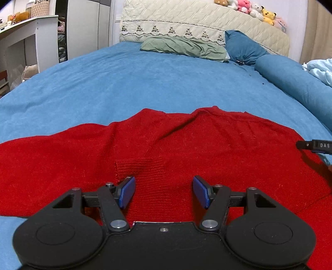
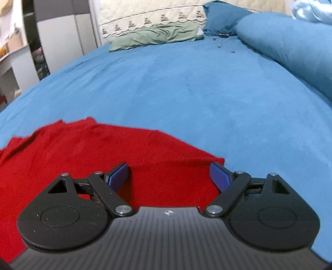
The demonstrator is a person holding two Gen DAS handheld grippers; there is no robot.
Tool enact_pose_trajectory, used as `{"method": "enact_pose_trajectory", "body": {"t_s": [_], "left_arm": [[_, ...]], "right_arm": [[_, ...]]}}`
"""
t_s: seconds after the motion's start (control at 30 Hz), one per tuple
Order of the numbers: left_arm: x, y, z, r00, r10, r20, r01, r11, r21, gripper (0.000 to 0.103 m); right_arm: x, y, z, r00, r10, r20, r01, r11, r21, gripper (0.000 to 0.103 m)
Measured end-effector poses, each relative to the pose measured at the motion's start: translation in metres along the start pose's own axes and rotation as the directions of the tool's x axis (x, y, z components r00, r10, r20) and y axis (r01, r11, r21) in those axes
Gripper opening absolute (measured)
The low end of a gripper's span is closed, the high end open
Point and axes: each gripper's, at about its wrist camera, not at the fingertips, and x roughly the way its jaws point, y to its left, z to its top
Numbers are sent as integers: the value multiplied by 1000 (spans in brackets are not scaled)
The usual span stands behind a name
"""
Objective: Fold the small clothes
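Note:
A red knit sweater (image 1: 186, 141) lies spread on the blue bed sheet (image 1: 134, 83). A ribbed cuff (image 1: 141, 166) of a sleeve lies folded onto its body. My left gripper (image 1: 164, 187) is open just above the sweater, right behind that cuff. In the right wrist view the sweater (image 2: 103, 149) fills the lower left, and its right corner (image 2: 217, 161) ends near my right fingers. My right gripper (image 2: 169, 173) is open over that right edge of the sweater, holding nothing. The tip of the right gripper (image 1: 315, 145) shows at the right edge of the left wrist view.
A green pillow (image 1: 184, 46) and a dark blue pillow (image 1: 242, 46) lie at the headboard (image 1: 197, 18). A blue bolster (image 1: 294, 83) and a light blue blanket (image 1: 319, 68) lie on the right. A white desk (image 1: 25, 37) stands to the left of the bed.

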Motion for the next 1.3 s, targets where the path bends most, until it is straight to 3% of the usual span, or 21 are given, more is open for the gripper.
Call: {"method": "enact_pose_trajectory", "body": {"t_s": [0.17,0.4,0.47,0.53,0.6,0.7,0.87,1.0,1.17,1.3], "left_arm": [[-14,1,7,1000,-3,3,3,1000,-18,66],[-89,19,26,997,5,78,-3,1000,-31,67],[-116,33,31,995,9,102,-2,998,-67,75],[-142,50,32,990,41,134,-26,993,-114,103],[-161,69,30,981,94,168,-68,985,-156,103],[-176,103,23,972,177,156,-142,967,-213,103],[-176,167,6,947,304,103,-257,910,-324,103],[-160,216,-14,899,435,55,-374,826,-422,103],[-131,269,-34,881,473,-23,-415,747,-520,94],[-116,295,-38,888,458,-42,-394,711,-583,78]], "right_arm": [[-16,10,3,1000,-21,-2,21,1000,-5,101],[-116,40,22,996,-33,78,32,999,5,103],[-145,50,25,997,-23,77,23,1000,6,103],[-163,61,27,997,-11,71,12,1000,-10,103],[-172,75,27,999,-12,41,14,999,-45,103],[-178,93,22,1000,0,25,2,997,-81,103],[-168,123,4,996,86,-9,-86,992,-95,103],[-157,142,-16,990,133,-46,-137,986,-98,103],[-141,158,-39,986,147,-78,-155,981,-114,103],[-130,160,-51,984,154,-90,-164,980,-117,103]]}}
